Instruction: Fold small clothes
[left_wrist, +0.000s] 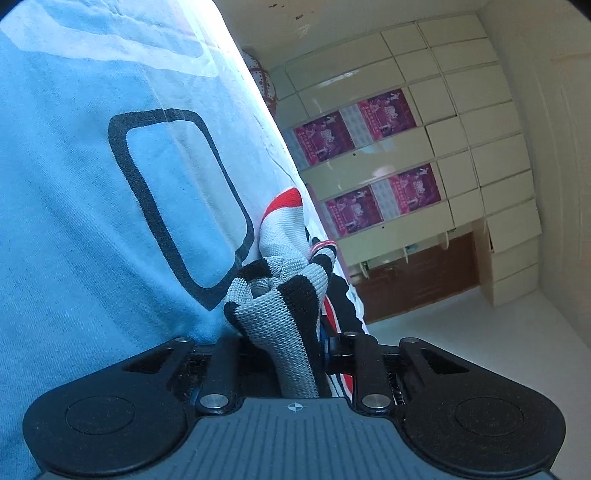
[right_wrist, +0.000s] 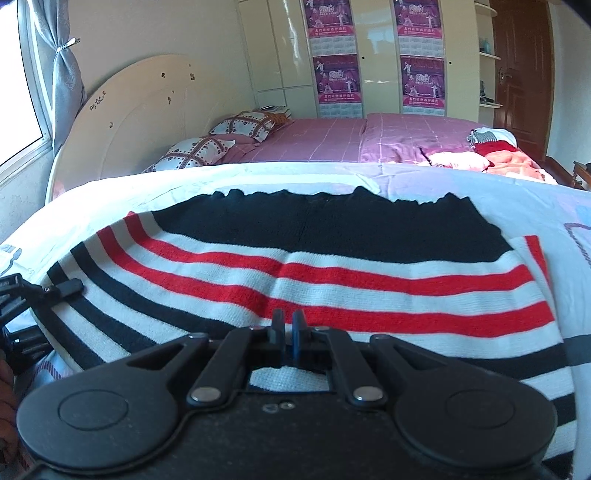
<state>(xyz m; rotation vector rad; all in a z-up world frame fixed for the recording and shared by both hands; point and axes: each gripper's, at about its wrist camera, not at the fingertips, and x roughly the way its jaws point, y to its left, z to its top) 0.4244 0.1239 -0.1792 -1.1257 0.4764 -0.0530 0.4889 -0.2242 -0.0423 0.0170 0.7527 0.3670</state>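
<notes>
Tongs first: we see the right tongs (right_wrist: 287, 325) with their tips drawn together, pinching the near edge of the striped sweater (right_wrist: 332, 266). That sweater, banded black, white and red, lies spread flat on the pale sheet (right_wrist: 258, 177) that covers the bed. The left tongs (left_wrist: 286, 347) are clamped on a bunched fold of the same knit (left_wrist: 280, 295), which rises crumpled between the jaws; in the right wrist view we find them at the garment's left edge (right_wrist: 66, 288). A black rounded outline (left_wrist: 177, 199) is printed on the sheet beside the fold. Beyond lie a pink bedspread (right_wrist: 332, 140), two patterned pillows (right_wrist: 243, 125) and a wardrobe bearing purple posters (right_wrist: 336, 77).
</notes>
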